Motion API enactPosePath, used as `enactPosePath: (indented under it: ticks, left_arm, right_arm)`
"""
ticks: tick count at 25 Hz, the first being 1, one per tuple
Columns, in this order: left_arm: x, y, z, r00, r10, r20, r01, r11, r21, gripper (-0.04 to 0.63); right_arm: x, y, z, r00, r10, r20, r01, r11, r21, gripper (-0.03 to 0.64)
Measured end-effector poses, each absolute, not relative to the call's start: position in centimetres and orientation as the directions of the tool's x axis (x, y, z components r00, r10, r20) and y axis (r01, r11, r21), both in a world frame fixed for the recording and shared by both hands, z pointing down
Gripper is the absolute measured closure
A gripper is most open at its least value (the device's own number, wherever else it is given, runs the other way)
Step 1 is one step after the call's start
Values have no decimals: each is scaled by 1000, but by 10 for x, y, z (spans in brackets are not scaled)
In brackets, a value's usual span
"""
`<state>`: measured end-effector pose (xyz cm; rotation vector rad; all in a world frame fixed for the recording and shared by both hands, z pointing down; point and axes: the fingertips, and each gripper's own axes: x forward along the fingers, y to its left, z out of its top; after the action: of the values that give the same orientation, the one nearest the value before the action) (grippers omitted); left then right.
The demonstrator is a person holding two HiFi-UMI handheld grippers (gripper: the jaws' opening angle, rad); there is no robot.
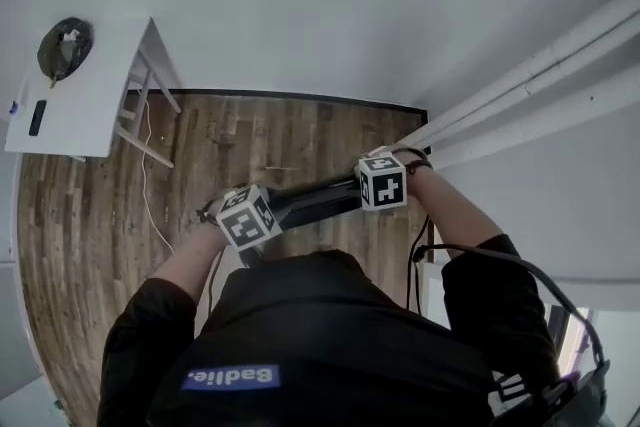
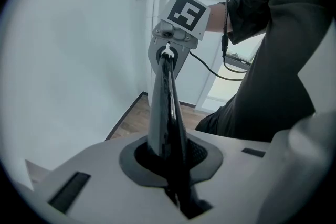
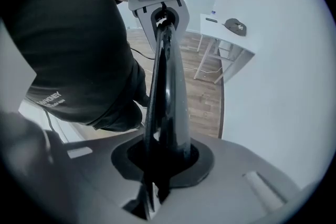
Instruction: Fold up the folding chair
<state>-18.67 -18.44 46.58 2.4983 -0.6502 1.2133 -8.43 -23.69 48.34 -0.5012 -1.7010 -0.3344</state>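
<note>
L gripper (image 2: 176,191) & R gripper (image 3: 150,191): jaws nearly closed, each pinching the black folding chair (image 1: 315,199) frame, which spans between them.

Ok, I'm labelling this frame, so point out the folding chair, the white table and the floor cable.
folding chair (image 1: 315,198), head view, midway along its dark edge.
white table (image 1: 90,110), head view, bare part of the top.
floor cable (image 1: 144,177), head view, mid-run over the wood.

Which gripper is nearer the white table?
The left gripper, shut on the black chair at the end toward the white table; the right gripper grips the other end.
</note>
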Motion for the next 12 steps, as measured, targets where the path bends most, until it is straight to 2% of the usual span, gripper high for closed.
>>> enactPosePath:
  ticks: [7,12]
  left_arm:
    - [-227,-272,462,543,-194,817,-394,-918,43,543]
    - [-218,-336,465,522,-181,833,-399,-915,52,543]
  right_arm:
    - [-120,-309,484,-210,136,968,377,925,-49,571]
    - [-113,-374,488,-240,150,959,406,913,-42,571]
